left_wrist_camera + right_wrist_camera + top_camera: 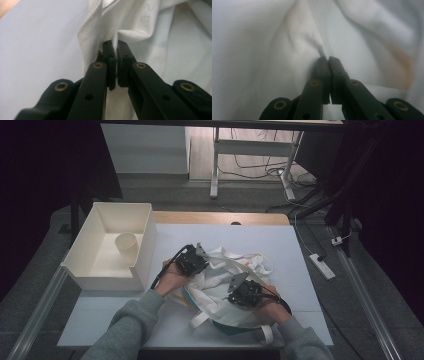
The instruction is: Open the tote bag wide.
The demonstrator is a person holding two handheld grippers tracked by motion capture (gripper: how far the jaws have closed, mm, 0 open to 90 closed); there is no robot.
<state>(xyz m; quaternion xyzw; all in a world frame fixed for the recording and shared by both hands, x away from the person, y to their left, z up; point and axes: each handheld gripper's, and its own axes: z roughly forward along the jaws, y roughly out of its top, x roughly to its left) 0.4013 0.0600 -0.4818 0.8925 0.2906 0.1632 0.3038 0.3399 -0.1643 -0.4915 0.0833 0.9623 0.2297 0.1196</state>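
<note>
- The white cloth bag [222, 285] lies crumpled in the middle of the table [300, 250], its straps [255, 262] spread out beside it
- The left gripper [116, 45] is pinched tight on a fold of the bag
- The right gripper [328, 60] is pinched on the cloth too
- A white box [145, 235] stands at the left, apart from the bag, with a paper cup [127, 247] inside
</note>
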